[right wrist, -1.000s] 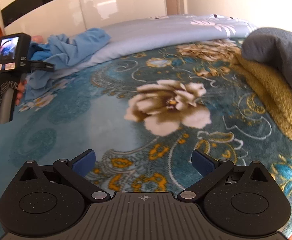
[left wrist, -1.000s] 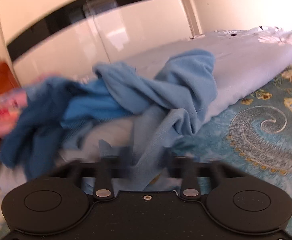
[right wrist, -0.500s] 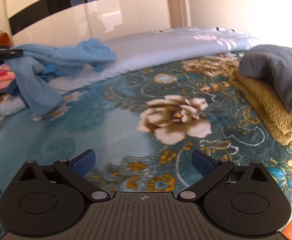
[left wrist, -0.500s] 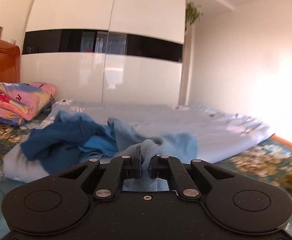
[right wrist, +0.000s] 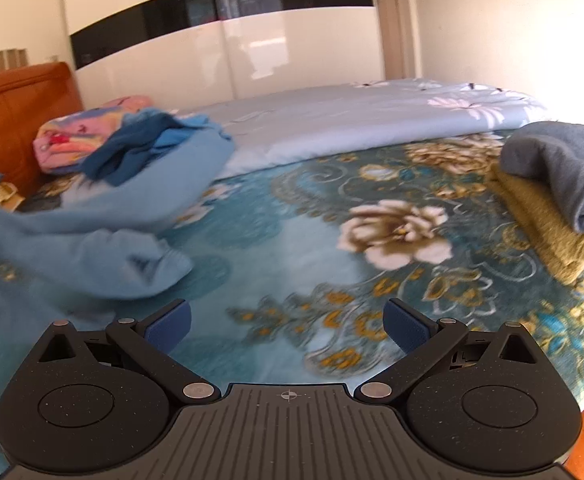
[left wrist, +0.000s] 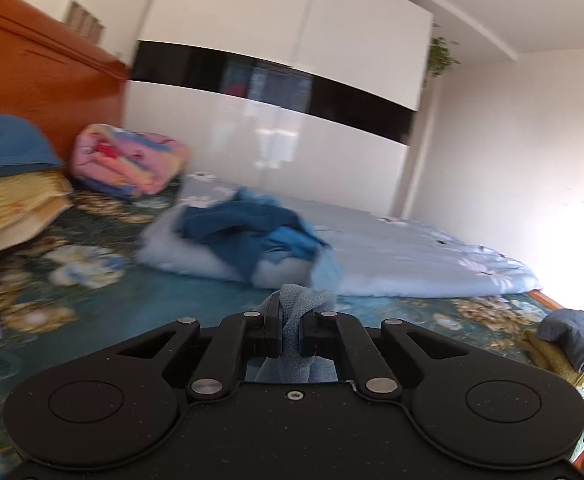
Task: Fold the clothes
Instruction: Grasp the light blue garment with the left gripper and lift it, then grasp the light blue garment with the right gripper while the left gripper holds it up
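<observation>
My left gripper (left wrist: pixel 289 330) is shut on a light blue garment (left wrist: pixel 298 308), pinched between the jaws and hanging below. In the right wrist view the same light blue garment (right wrist: pixel 83 256) trails across the floral bedspread (right wrist: pixel 275 248) at the left. My right gripper (right wrist: pixel 287 322) is open and empty, just above the bedspread, to the right of the garment. A pile of darker blue clothes (left wrist: pixel 247 232) lies on a rolled pale blue duvet (left wrist: pixel 412 260); the pile also shows in the right wrist view (right wrist: pixel 139 148).
A folded grey garment (right wrist: pixel 564 168) lies on a folded mustard one (right wrist: pixel 548 232) at the right edge of the bed. A pink patterned pillow (left wrist: pixel 127 160) and stacked bedding (left wrist: pixel 15 188) sit by the orange headboard (left wrist: pixel 39 92). White wardrobe doors (left wrist: pixel 275 136) stand behind.
My left gripper has pulled the light blue garment away from the pile and toward the near side; it now drags over the bedspread beside my right gripper. The right gripper has stayed open.
</observation>
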The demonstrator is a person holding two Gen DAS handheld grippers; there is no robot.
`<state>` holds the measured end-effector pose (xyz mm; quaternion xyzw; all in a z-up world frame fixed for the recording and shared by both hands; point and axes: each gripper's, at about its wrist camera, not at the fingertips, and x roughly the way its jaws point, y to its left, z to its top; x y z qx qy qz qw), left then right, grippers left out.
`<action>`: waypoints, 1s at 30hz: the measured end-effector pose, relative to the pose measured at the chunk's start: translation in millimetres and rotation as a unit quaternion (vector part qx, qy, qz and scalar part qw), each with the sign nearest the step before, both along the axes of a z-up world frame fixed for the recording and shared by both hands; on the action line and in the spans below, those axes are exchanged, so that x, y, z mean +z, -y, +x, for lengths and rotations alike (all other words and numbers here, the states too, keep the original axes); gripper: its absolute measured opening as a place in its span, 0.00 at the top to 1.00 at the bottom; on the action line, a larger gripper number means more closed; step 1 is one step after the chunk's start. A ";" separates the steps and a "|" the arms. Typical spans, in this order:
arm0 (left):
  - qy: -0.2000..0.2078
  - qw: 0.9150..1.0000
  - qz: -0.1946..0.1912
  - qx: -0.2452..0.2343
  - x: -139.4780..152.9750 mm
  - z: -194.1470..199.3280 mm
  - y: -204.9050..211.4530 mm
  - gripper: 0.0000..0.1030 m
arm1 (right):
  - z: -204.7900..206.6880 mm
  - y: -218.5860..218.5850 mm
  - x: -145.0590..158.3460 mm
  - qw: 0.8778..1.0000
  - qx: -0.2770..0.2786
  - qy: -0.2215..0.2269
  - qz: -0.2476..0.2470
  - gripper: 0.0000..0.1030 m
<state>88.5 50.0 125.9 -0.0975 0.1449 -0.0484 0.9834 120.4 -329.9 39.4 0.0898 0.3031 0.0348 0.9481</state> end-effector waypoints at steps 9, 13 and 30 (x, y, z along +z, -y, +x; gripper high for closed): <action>-0.073 0.995 -0.016 0.062 -38.5 -2.3 -43.9 0.95 | 23.2 -61.5 10.2 0.993 0.111 0.001 0.040 0.00; -0.075 0.995 -0.032 0.064 -51.2 2.8 -48.9 0.95 | 67.8 -94.9 17.0 0.984 0.160 -0.011 0.083 0.00; -0.076 0.994 -0.062 0.048 -58.7 15.6 -83.3 0.94 | 258.6 -167.8 -65.5 0.960 0.115 -0.208 0.146 0.66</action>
